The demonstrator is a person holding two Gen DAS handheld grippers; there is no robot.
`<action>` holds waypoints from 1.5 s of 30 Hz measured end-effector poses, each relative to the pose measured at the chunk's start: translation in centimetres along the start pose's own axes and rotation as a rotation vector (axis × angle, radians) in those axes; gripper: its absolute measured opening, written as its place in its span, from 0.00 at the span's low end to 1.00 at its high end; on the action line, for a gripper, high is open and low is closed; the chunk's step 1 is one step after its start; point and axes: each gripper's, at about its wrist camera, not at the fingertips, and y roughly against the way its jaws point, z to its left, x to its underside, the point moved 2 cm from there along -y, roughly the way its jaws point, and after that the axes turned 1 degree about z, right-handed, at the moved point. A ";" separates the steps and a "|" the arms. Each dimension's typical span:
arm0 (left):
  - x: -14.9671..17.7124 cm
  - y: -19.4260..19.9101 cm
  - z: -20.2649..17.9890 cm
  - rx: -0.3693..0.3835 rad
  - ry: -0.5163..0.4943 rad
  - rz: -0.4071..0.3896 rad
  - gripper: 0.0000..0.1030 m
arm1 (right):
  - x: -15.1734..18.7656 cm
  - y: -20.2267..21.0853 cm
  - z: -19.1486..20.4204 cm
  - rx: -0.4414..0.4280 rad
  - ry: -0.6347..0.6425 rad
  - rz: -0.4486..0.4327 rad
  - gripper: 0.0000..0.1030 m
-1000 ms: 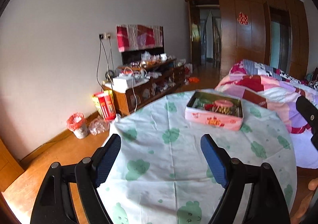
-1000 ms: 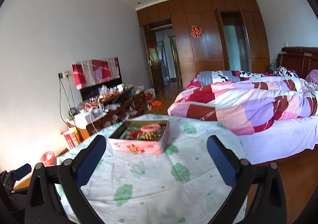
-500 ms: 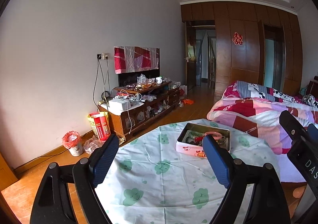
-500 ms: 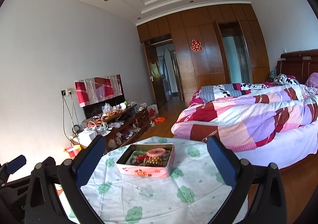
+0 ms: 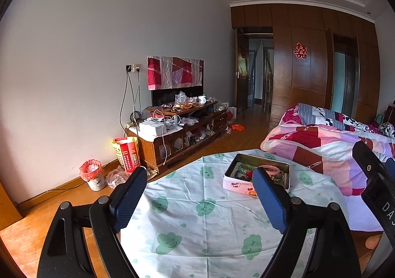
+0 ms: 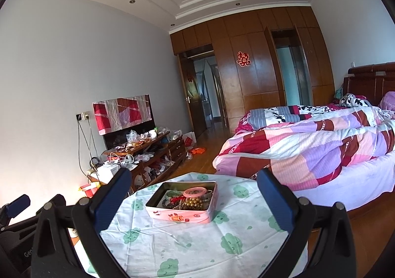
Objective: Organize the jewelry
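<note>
Desk (image 5: 197, 233): round, wearing a white cloth with green cloud faces; standing between a bed and a low cabinet.
Tin (image 6: 181, 206): pink, oblong, lid off; sitting on the desk toward its far side, ahead of both tools and apart from them.
Jewelry: lying heaped inside the tin; a pink bangle (image 6: 195, 191) resting on top, gold beads (image 6: 193, 202) beside it, a green bangle (image 5: 243, 168) showing at the tin's left end; other pieces too tangled to tell apart.
Left tool (image 5: 197, 200): blue pads standing wide apart, nothing between them but cloth; hovering over the near part of the desk, clear of the tin.
Right tool (image 6: 193, 200): pads likewise spread wide and gripping nothing; the tin appearing between them in the view, farther off, untouched.
Bed (image 6: 321, 144): carrying a patchwork quilt in pink, red and lilac, to the right of the desk.
Cabinet (image 5: 182, 130): wooden, cluttered with cables, bags and a white mug, against the left wall.
Bin (image 5: 92, 175): small, red-lined, standing on the floor by the wall.
</note>
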 end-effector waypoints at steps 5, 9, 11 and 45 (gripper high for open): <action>0.0 0.3 -0.1 -0.003 -0.005 -0.009 0.85 | 0.0 0.0 0.1 0.000 0.001 0.001 1.00; 0.0 0.3 -0.2 -0.005 -0.011 -0.010 0.85 | 0.0 0.1 0.1 -0.002 0.000 0.002 1.00; 0.0 0.3 -0.2 -0.005 -0.010 -0.008 0.85 | 0.0 0.0 0.2 -0.003 -0.001 0.003 1.00; 0.7 -0.4 -0.4 -0.008 -0.027 0.011 0.85 | 0.4 -0.1 0.0 0.002 -0.005 0.008 1.00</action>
